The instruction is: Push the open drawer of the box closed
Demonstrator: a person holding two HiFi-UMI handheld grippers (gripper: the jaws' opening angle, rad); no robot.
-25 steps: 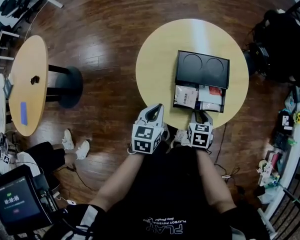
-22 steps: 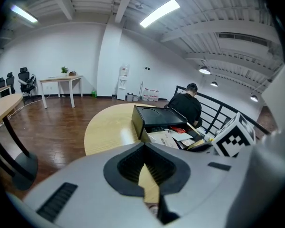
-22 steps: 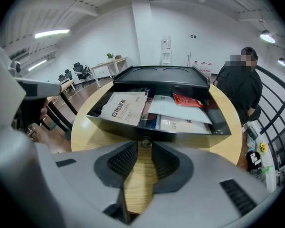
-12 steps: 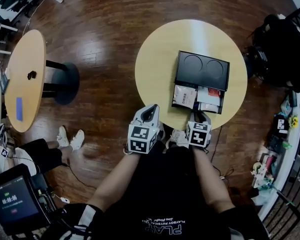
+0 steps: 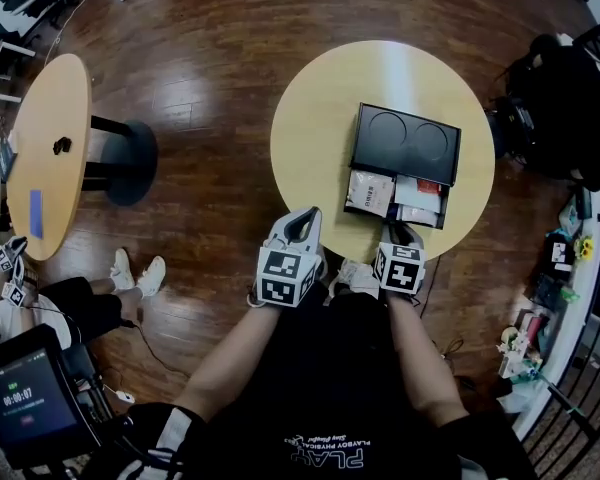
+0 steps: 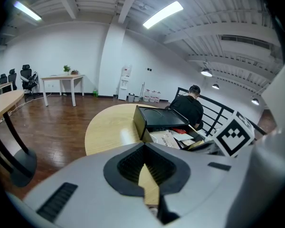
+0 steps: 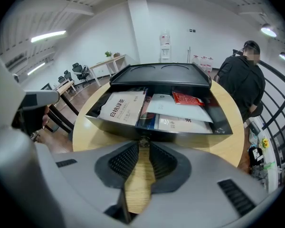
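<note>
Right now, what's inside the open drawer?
White printed packets and a red packet fill the drawer; anything beneath them or under the box top is hidden.

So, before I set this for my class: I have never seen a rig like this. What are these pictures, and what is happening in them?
There is no robot here. A person holds a two-jaw gripper in each hand. The head view comes from a camera on the person's head, looking steeply down. The other two views come from cameras riding on each gripper, looking along its jaws. On the round table stands a black box with its drawer open. Inside lie a white packet, a red packet and papers. The left gripper is shut and empty, near the table's edge. The right gripper, jaws together, holds nothing and points at the drawer's front, close to it.
</note>
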